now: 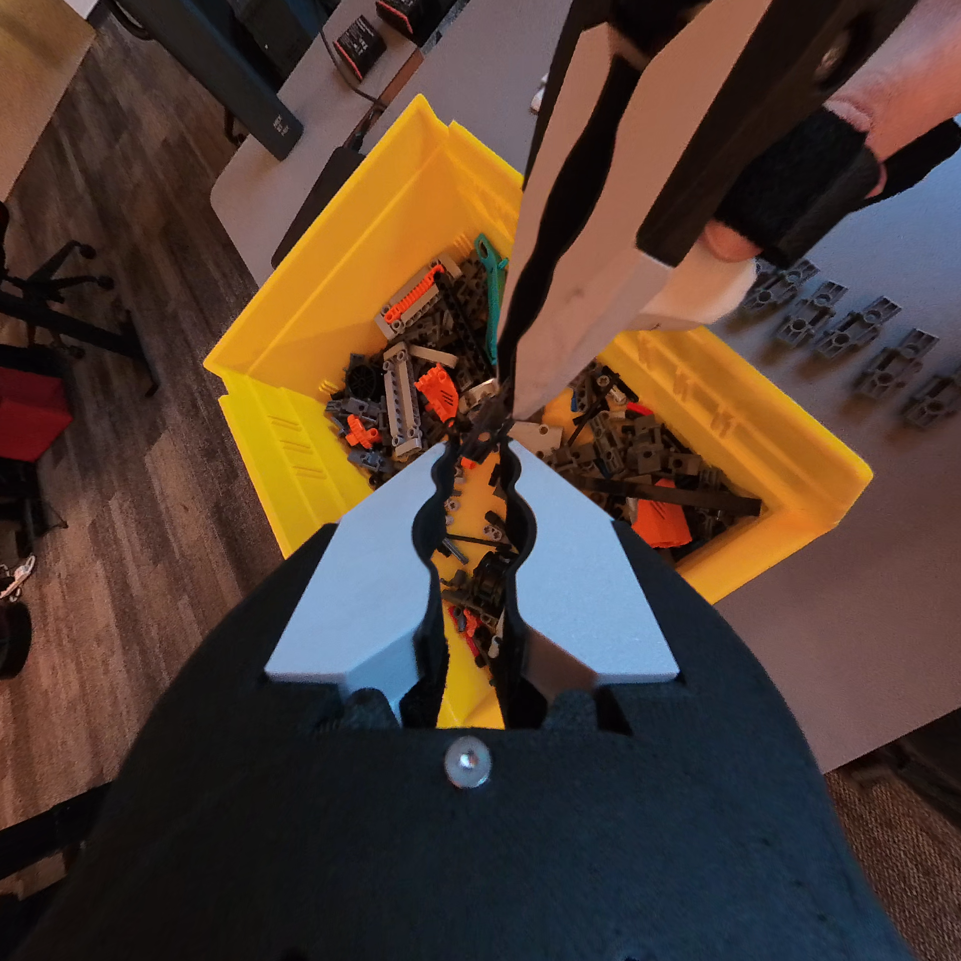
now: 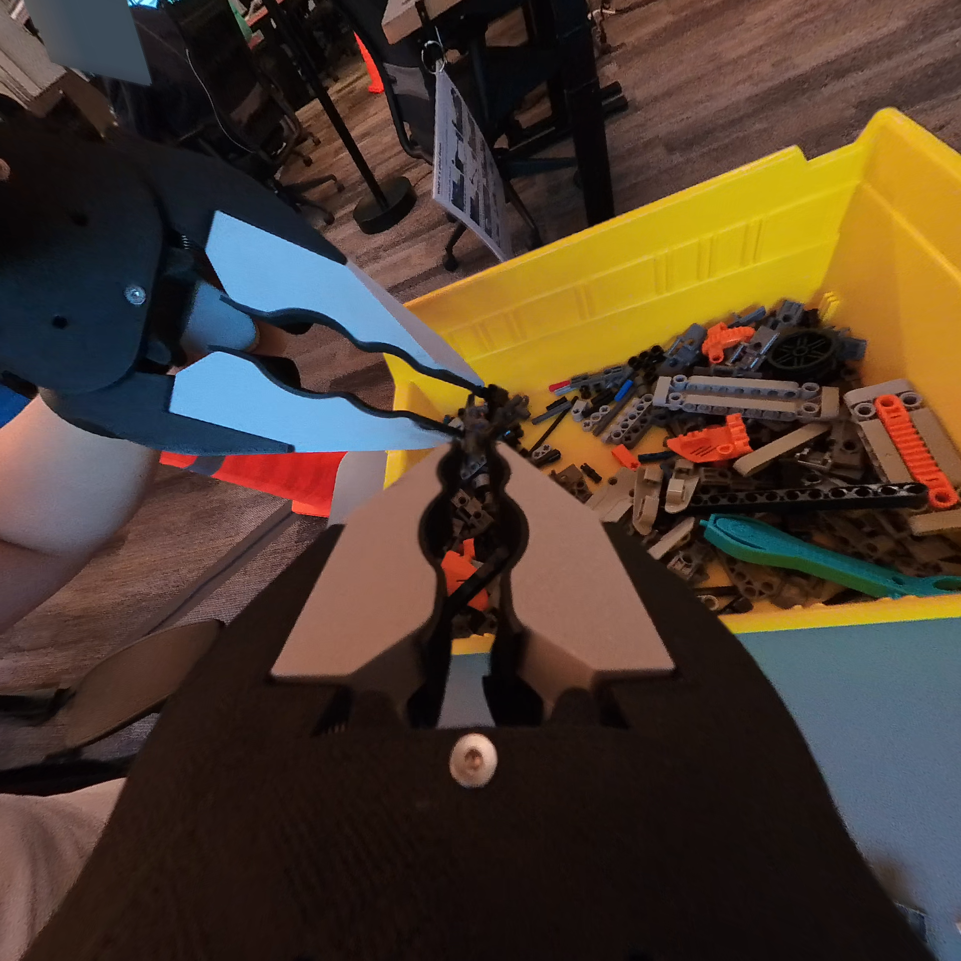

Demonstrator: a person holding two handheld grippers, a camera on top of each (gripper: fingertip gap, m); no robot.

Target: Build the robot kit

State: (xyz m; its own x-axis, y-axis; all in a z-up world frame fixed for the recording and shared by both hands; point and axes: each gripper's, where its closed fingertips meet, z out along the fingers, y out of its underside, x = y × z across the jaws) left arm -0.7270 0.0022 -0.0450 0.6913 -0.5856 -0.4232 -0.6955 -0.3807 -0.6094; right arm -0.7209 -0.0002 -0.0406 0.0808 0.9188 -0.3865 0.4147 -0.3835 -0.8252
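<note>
— Over the yellow bin (image 1: 322,291), what grips that small dark piece (image 2: 481,421)?
— Both: left gripper (image 1: 476,442) and right gripper (image 2: 476,452), jaws narrow, pinching it from opposite sides.
— Why above?
— Loose bricks (image 2: 749,400) beneath; the bin sits at the surface's (image 1: 811,650) edge.

Office/lab: desks (image 1: 333,88), rolling chairs (image 2: 291,156), wood-look floor (image 1: 130,468), yellow parts bin (image 1: 333,291).

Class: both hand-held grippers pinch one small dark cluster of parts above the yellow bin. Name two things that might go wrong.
1. The dark cluster is held only at the tips of the left hand-held gripper and right hand-held gripper; it may slip or pull apart.
2. Dropped, it could vanish among the loose parts in the yellow bin.
</note>
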